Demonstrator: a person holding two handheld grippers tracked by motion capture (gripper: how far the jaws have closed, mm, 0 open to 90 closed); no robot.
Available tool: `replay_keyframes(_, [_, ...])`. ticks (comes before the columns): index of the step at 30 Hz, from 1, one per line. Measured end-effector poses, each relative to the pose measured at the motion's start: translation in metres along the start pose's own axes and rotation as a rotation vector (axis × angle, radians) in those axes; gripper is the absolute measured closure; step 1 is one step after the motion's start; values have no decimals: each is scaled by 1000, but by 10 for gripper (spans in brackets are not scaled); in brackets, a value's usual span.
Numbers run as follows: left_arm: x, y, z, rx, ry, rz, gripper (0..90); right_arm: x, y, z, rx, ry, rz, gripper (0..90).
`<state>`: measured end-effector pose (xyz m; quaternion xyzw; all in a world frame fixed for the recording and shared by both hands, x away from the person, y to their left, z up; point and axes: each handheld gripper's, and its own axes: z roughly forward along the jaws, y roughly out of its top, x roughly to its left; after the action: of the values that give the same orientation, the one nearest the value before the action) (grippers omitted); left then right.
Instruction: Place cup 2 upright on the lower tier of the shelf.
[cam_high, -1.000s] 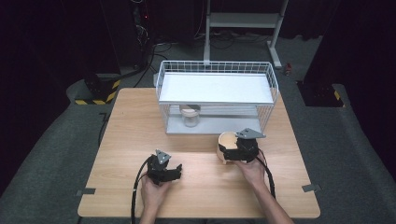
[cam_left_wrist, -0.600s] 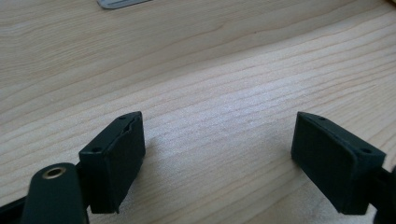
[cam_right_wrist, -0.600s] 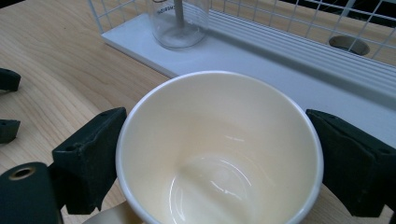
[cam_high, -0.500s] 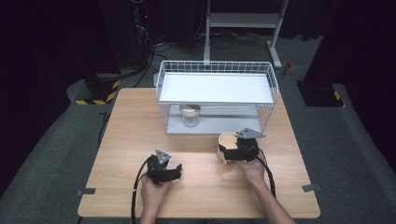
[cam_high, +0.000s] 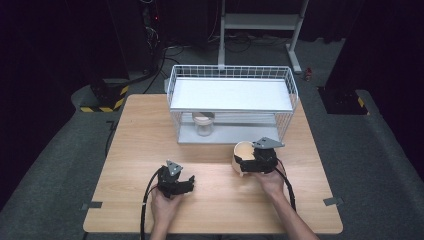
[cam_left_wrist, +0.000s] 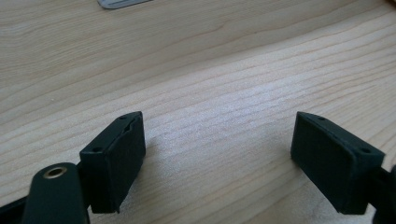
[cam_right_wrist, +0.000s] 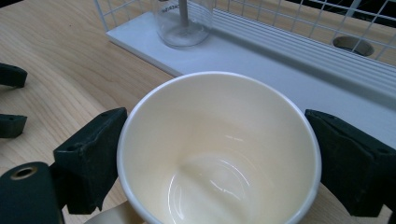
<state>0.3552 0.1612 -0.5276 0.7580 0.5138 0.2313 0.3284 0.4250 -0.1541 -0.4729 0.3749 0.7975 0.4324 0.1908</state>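
Observation:
A cream cup (cam_right_wrist: 219, 154) stands on the wooden table (cam_high: 140, 145) right of centre, mouth up and empty. My right gripper (cam_right_wrist: 219, 140) is shut on the cup (cam_high: 243, 150), one black pad against each side of its rim. Held low near the table's front, my left gripper (cam_left_wrist: 219, 140) is open over bare wood. Its jaws have just been closing a little, with nothing between them. In the high view the left gripper (cam_high: 187, 184) points right, toward the right gripper (cam_high: 244, 162).
A white wire rack (cam_high: 175, 90) with a flat white shelf stands at the back of the table. Under that shelf, a clear glass jar (cam_high: 203, 124) sits on the rack's base (cam_right_wrist: 261, 60), just beyond the cup.

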Motion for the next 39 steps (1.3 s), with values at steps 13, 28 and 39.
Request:
replay_keyframes(13, [0,0,0,0,1,-1,186,-6,4,-5,10,18,2,98])
replay_keyframes(28, [0,0,0,-1,5,-1,195,-19,6,-6,4,13,31,99])
replay_keyframes(39, [0,0,0,-2,7,-4,198,-32,17,-6,12,3,24,99])
